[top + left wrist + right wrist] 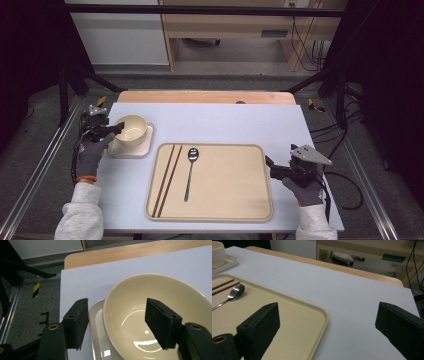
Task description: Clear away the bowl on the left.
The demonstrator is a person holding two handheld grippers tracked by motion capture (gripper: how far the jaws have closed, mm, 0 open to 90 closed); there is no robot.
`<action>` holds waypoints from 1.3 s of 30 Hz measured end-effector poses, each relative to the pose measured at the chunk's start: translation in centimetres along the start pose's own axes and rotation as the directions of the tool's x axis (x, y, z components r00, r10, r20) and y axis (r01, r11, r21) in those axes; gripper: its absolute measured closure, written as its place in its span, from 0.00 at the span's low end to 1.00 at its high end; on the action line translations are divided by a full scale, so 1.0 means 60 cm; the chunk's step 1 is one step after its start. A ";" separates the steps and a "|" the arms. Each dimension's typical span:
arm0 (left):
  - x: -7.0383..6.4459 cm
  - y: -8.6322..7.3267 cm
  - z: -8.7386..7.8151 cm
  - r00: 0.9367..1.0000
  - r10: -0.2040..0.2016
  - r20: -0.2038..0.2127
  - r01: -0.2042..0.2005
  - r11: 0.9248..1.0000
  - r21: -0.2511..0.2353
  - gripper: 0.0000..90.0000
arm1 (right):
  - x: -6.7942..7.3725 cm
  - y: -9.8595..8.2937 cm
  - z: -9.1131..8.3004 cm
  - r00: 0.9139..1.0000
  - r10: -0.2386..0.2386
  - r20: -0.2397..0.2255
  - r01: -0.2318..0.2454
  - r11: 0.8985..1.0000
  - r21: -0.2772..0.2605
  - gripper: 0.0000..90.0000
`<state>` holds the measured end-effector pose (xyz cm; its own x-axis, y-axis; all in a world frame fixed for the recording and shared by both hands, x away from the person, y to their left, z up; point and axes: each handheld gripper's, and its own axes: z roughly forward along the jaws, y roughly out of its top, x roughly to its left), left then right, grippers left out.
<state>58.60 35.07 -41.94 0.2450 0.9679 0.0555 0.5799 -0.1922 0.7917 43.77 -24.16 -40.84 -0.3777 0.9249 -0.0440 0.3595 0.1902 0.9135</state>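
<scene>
1. The worktop (215, 122), covered by a pale sheet, carries everything.
2. A beige tray (220, 202) lies at the near middle, holding a pair of brown chopsticks (167, 178) along its left side and a metal spoon (190, 170) just beside them, bowl end pointing away from the person.
3. A pale square plate (131, 148) sits off the tray's far left corner, close to it.
4. The cream bowl (131, 129) stands upright on that plate.
5. The left gripper (114, 129) is spread around the bowl's near-left rim, one jaw outside over the plate, the other inside the bowl; neither pad clearly presses the wall.
6. The right gripper (271, 167) is spread wide at the tray's right edge, one jaw over the tray, the other over bare worktop.
</scene>
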 end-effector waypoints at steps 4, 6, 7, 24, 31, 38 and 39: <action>0.003 -0.006 0.012 1.000 -0.012 0.002 0.012 0.999 0.046 0.43 | 0.000 0.000 -0.001 1.000 0.000 0.001 0.000 1.000 -0.002 0.07; 0.004 -0.009 0.016 1.000 -0.017 0.007 0.017 0.998 0.062 0.45 | 0.000 0.000 -0.001 1.000 -0.001 0.002 0.001 1.000 -0.003 0.07; 0.004 -0.010 0.018 1.000 -0.022 0.011 0.022 0.997 0.068 0.46 | 0.000 0.000 -0.001 1.000 -0.001 0.002 0.001 1.000 -0.002 0.07; 0.003 -0.022 0.039 0.997 -0.078 0.021 0.074 0.985 0.156 0.74 | 0.000 0.001 -0.002 1.000 -0.002 0.003 0.002 1.000 -0.003 0.07; 0.005 -0.019 0.039 0.994 -0.110 -0.005 0.110 0.980 0.163 0.83 | 0.002 0.002 -0.001 1.000 -0.004 0.002 0.004 1.000 -0.003 0.07; 0.003 -0.019 0.037 0.989 -0.147 -0.008 0.146 0.977 0.157 0.90 | 0.000 0.002 -0.002 1.000 -0.004 0.005 0.004 1.000 -0.007 0.07; 0.003 -0.019 0.035 0.988 -0.157 -0.003 0.156 0.977 0.148 0.91 | 0.000 0.002 -0.002 1.000 -0.005 0.005 0.005 1.000 -0.006 0.07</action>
<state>59.64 35.14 -44.12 0.1487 0.9865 -0.0680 0.7195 -0.0608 0.6918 43.70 -24.18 -40.66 -0.3754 0.9255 -0.0503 0.3522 0.1926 0.9159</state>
